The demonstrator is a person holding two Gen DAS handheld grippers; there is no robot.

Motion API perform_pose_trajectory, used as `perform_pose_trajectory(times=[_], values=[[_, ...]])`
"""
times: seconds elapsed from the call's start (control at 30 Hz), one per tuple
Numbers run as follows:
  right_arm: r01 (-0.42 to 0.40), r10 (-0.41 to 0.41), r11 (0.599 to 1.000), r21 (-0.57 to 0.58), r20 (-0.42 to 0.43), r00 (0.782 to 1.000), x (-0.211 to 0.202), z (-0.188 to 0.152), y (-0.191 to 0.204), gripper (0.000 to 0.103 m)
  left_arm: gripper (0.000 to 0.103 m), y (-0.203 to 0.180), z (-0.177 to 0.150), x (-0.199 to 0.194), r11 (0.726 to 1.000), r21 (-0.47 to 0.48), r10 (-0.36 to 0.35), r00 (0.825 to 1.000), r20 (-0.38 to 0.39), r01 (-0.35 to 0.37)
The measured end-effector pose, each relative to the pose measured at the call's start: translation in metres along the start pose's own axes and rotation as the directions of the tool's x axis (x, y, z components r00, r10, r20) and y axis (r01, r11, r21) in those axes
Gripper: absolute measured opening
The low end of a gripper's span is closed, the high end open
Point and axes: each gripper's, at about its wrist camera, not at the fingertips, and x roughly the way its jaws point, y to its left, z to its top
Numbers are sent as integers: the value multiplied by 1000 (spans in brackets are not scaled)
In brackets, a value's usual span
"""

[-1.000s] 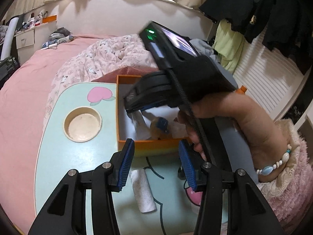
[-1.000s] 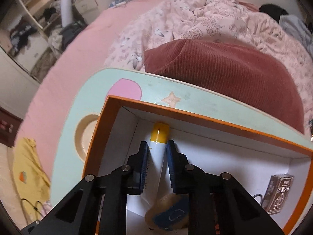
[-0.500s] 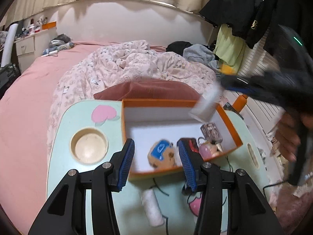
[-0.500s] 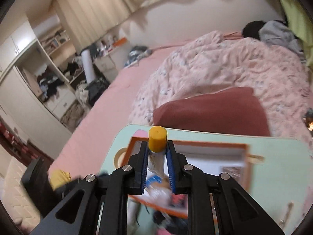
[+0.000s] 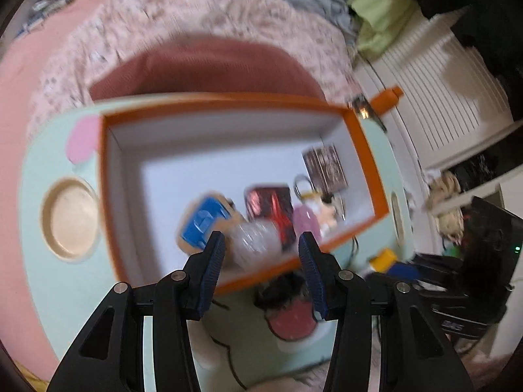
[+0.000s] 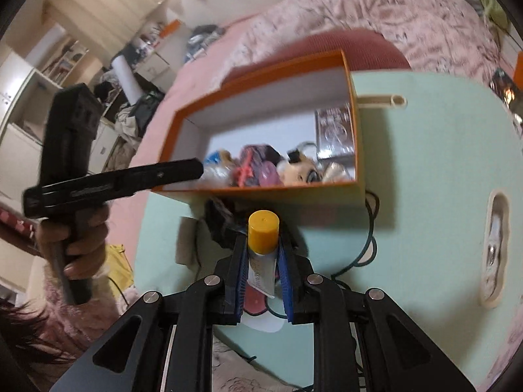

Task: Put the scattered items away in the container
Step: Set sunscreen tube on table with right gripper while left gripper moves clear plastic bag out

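Low centre of right wrist view: right tool [image 6: 263, 258] clamped on tube [image 6: 261, 256], yellow cap up, outside box [image 6: 354, 150], over tabletop [image 6: 434, 163]. Left tool [image 5: 260, 254] jaws apart, empty, over box's near edge. Step: carrying tube. Next: move above box interior, release.

The tube [image 6: 261, 254], earlier lying inside the orange box [image 6: 354, 150], now sits outside it between the right gripper's [image 6: 263, 281] fingers.

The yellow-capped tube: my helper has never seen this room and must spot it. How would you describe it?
Find the mint-green table with the orange box on it. Just in front of the box's near wall, the right gripper clamps a white tube. Its yellow cap is unlike anything in the box.
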Motion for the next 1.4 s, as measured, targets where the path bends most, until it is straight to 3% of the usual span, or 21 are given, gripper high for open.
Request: perform_pose_trajectory(times=[0.1, 0.23, 0.37, 0.5, 0.67, 0.73, 0.8, 0.87, 0.93, 0.97, 1.07, 1.17, 1.23, 1.3, 1.4], values=[[10, -10, 1000, -8, -10, 1000, 11, -3, 1, 18, 48, 1, -1, 18, 999, -16, 45, 998, -44, -45], [28, -28, 1000, 5, -17, 999, 20, 1, -5, 18, 35, 2, -1, 24, 1000, -12, 11, 999, -52, -12], [53, -53, 998, 34, -19, 998, 25, 2, -12, 24, 33, 5, 2, 23, 999, -32, -23, 999, -39, 21], [55, -55, 997, 45, 15, 998, 17, 1, -15, 37, 33, 8, 5, -1, 996, -44, -78, 995, 68, 81], [48, -48, 999, -2, 19, 999, -1, 2, -10, 38, 33, 13, -7, -50, 986, -31, -151, 966, 211, 161], [9, -8, 999, -39, 17, 1000, -9, 5, -1, 38, 33, 17, -19, -64, 986, -19, -155, 960, 232, 164], [-122, 123, 991, -46, 7, 992, -16, 11, 9, 35, 33, 20, -34, -68, 984, -4, -173, 961, 217, 178], [-177, 178, 982, -64, 12, 984, -19, 23, 22, 35, 33, 21, -45, -64, 984, 6, -178, 964, 196, 180], [-112, 112, 991, -78, -5, 994, -12, 38, 32, 35, 33, 18, -58, -54, 991, 13, -135, 977, 166, 134], [-38, 36, 995, -90, -22, 999, -5, 47, 35, 35, 33, 16, -65, -47, 995, 17, -104, 983, 154, 102], [87, -98, 987, -138, -76, 992, 14, 68, 41, 28, 33, 11, -78, -31, 999, 24, -49, 990, 134, 47], [64, -85, 991, -120, -176, 981, 38, 80, 28, 21, 41, 7, -86, -17, 1000, 26, 7, 989, 148, -11], [96, -119, 988, -120, -207, 971, 44, 87, 22, 21, 52, 5, -86, -13, 999, 26, 25, 985, 170, -30], [119, -150, 984, -131, -256, 955, 52, 89, 17, 21, 52, 4, -86, -12, 999, 34, 7, 981, 192, -14], [93, -129, 989, -117, -349, 928, 67, 90, 12, 21, 52, 7, -85, -11, 1000, 27, -20, 980, 197, 15]])
